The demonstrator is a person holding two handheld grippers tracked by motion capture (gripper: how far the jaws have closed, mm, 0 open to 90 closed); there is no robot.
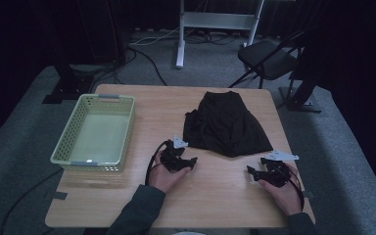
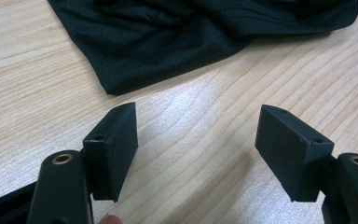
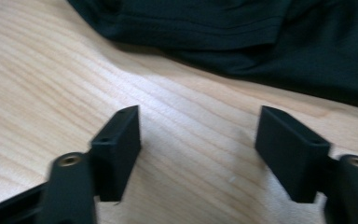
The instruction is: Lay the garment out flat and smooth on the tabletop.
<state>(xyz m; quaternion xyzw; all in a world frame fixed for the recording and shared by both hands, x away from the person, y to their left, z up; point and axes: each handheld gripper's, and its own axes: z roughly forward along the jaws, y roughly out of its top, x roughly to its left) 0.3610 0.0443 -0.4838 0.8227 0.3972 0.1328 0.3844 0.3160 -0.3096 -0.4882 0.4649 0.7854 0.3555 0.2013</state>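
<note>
At the far left of the table [image 1: 215, 196], well off to the side of both pairs of jaws, stands a pale yellow perforated basket [image 1: 68, 128] with nothing in it.

Next comes the left gripper [image 1: 192, 161], held low over the wood by the person's left hand [image 1: 164, 177]. Its jaws stand wide apart with only bare tabletop between them; they hold and touch nothing. In the left gripper view the black garment [image 2: 200, 32] lies just ahead of the jaw tips and reaches past them on the right, its nearest hemmed corner a short way beyond the left jaw.

The garment [image 1: 225, 125], a crumpled piece of thin black mesh-like fabric, lies on the middle-right of the table. Its long axis runs away from the person, narrow at the far end and fanning out to a broad near edge that faces both grippers. That near edge sits roughly between the two, ahead of each.

At the right, the right gripper [image 1: 252, 171], in the right hand [image 1: 280, 195], also has its jaws fully spread over bare wood, gripping nothing. In the right gripper view the garment's stitched hem [image 3: 205, 23] crosses ahead of both jaws, near but not touching.

Both grippers look about equally close to the cloth; the left seems slightly nearer to its corner. Judging by this, the coming move is a short push forward to pinch the near edge.
</note>
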